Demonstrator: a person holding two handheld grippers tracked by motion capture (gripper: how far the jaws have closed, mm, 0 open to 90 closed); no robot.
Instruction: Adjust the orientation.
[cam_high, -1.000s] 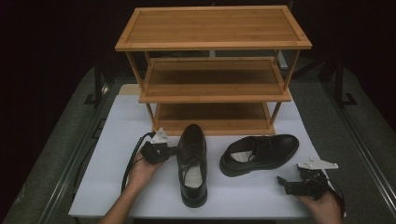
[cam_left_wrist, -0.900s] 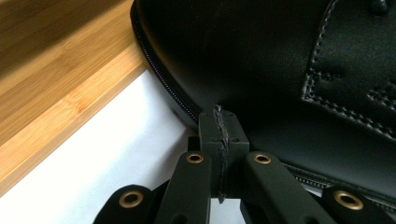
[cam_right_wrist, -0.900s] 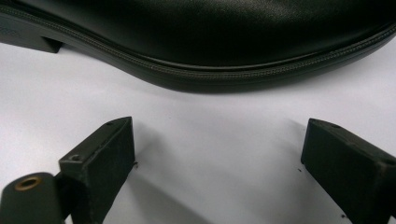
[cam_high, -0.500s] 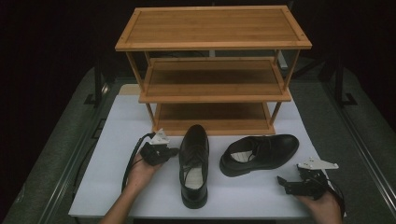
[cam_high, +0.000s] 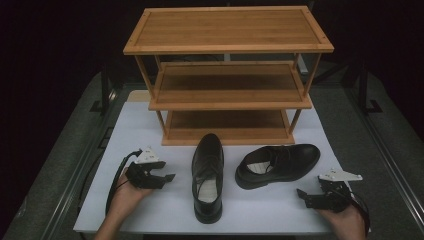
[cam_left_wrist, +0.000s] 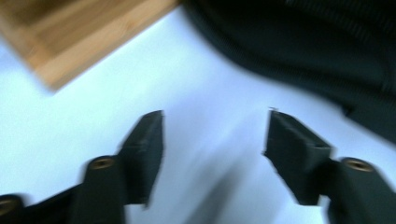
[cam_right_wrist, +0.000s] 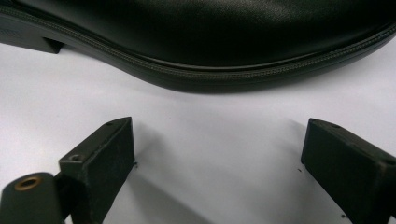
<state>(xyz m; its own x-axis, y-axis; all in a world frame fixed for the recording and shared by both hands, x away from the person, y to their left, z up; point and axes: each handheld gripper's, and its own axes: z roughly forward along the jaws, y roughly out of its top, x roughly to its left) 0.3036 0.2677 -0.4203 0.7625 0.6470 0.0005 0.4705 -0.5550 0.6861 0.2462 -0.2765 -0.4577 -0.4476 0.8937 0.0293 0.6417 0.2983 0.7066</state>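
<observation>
Since the earlier frames the left gripper (cam_high: 167, 177) has drawn back from the left shoe (cam_high: 207, 175); its jaws have just been opening and now stand spread with nothing between them; that shoe lies just off its tips, toe toward the rack (cam_high: 227, 75), likely set down straight for shelving. Ahead of the right gripper (cam_high: 302, 195), the right shoe (cam_high: 277, 162) lies on its side, sole edge facing the spread, empty jaws; this hand seems poised to take it next. Both shoes rest on the white mat (cam_high: 150, 125) before the bottom shelf. No brand or writing can be read.
</observation>
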